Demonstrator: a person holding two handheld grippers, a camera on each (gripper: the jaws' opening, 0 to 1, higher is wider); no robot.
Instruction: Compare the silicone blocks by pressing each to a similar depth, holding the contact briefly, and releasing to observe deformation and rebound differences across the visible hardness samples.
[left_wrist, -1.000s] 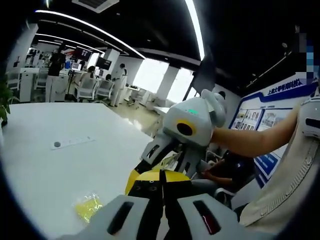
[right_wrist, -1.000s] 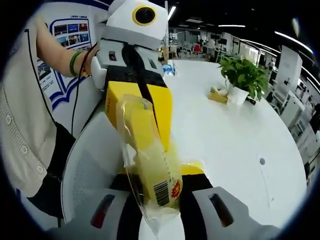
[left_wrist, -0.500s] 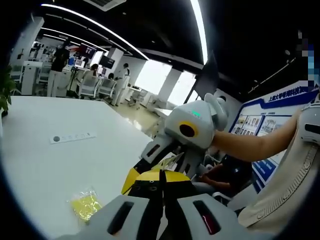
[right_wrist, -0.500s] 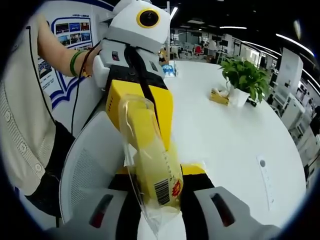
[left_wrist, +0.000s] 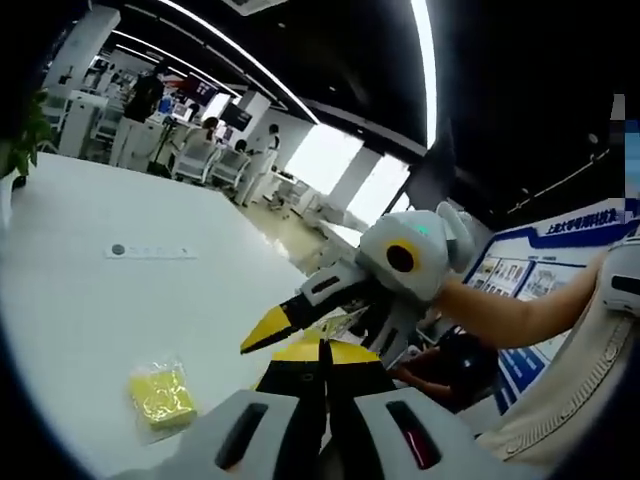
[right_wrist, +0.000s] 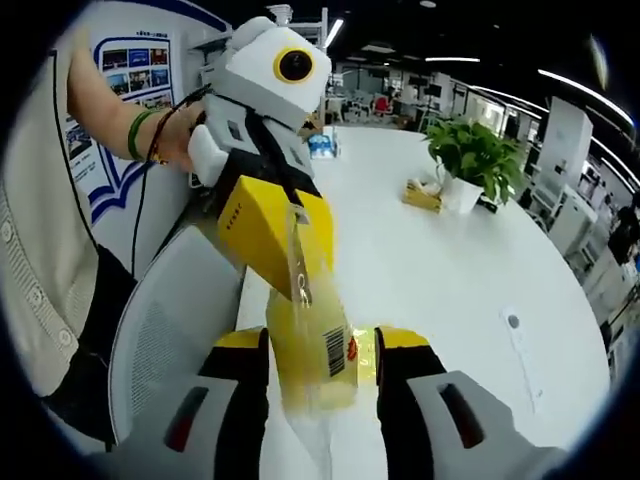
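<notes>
A yellow silicone block (right_wrist: 318, 352) in a clear bag with a barcode sits between my right gripper's (right_wrist: 320, 345) two yellow pads, which touch its sides. The bag's flap (right_wrist: 297, 255) rises to my left gripper (right_wrist: 285, 280), whose yellow jaws are shut on it, a hand behind. In the left gripper view my left gripper (left_wrist: 322, 362) is shut at the bottom, and the right gripper (left_wrist: 345, 320) reaches in from the right with its jaws spread. A second bagged yellow block (left_wrist: 160, 393) lies flat on the white table (left_wrist: 90, 310).
A potted plant (right_wrist: 470, 155) and a small yellow packet (right_wrist: 422, 194) stand further along the table (right_wrist: 440, 270). A flush socket strip (left_wrist: 150, 252) is set in the tabletop. A grey chair back (right_wrist: 165, 330) is at the left. People stand in the office beyond.
The bagged block now sits lower between the right jaws, which look a little wider. The left gripper has pulled back and up, stretching the flap. Both cameras shifted.
</notes>
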